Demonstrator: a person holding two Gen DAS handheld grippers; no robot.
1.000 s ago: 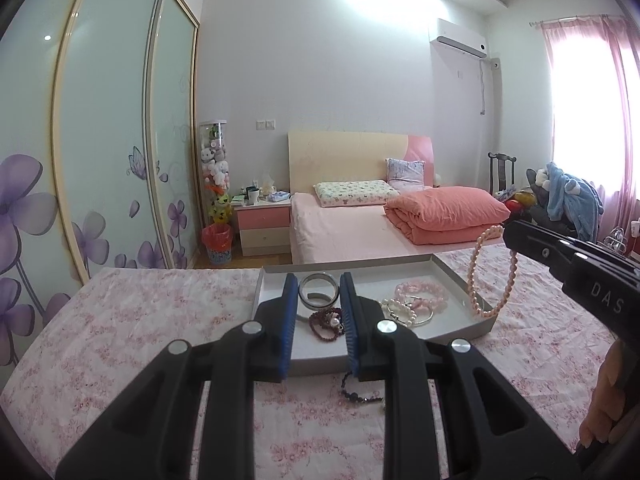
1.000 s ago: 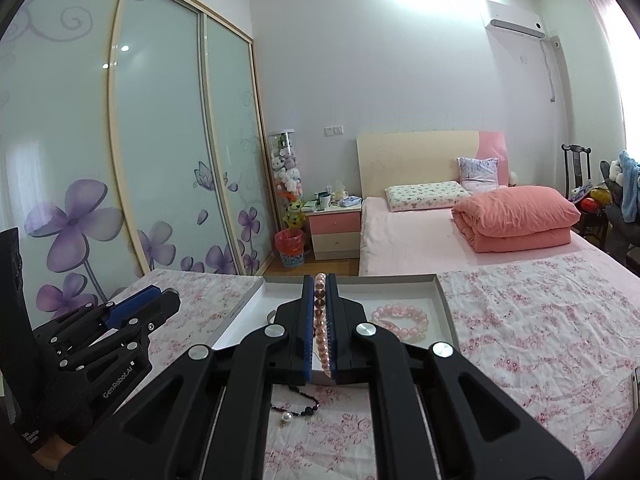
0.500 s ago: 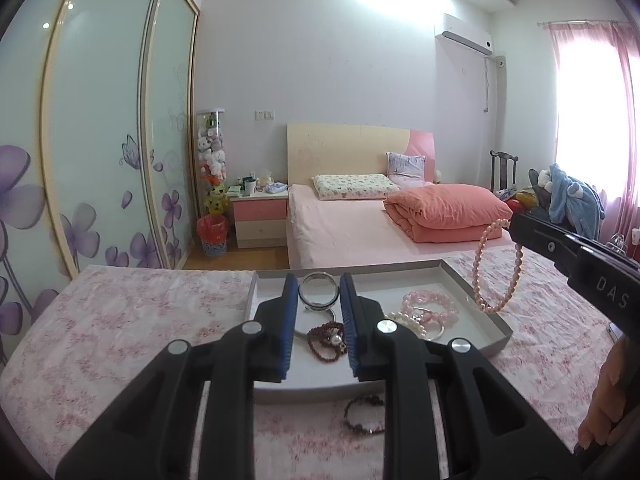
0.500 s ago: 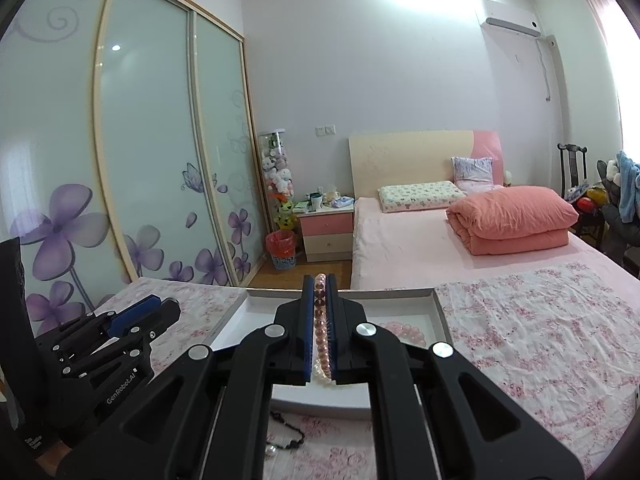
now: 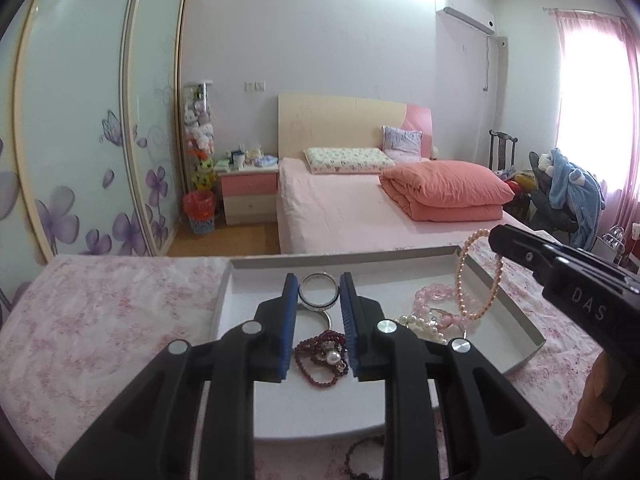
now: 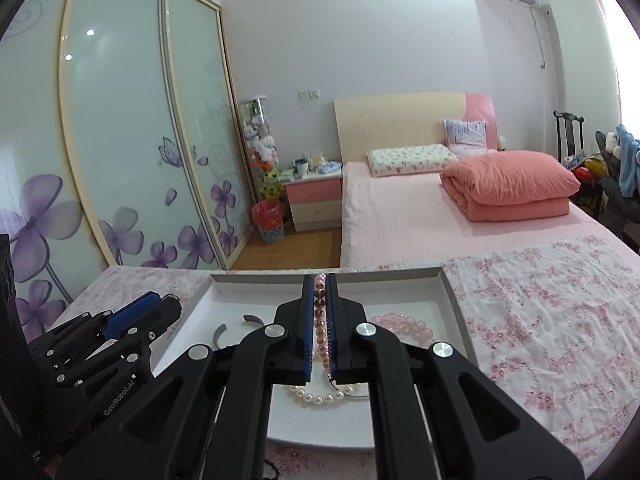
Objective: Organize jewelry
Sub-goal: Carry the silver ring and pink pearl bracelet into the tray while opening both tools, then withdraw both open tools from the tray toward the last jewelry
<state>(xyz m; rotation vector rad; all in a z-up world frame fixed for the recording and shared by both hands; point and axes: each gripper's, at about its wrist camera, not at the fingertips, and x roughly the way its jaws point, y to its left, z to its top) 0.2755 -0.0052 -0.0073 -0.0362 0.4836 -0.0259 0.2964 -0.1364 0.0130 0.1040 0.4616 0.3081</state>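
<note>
Right wrist: right gripper (image 6: pixel 320 292) pinches pearl bracelet (image 6: pixel 319 320) above tray (image 6: pixel 454 300).

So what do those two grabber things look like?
Both are chunky black plastic with silver round bolts and blue ridged strips lining the jaws. The right gripper has "DAS" printed in white; the left gripper says "GenRobot.AI" along its side.

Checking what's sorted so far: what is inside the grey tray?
In the grey tray: a silver bangle, dark red beads, white pearls, pink beads. The left gripper hides part of the floor.
</note>
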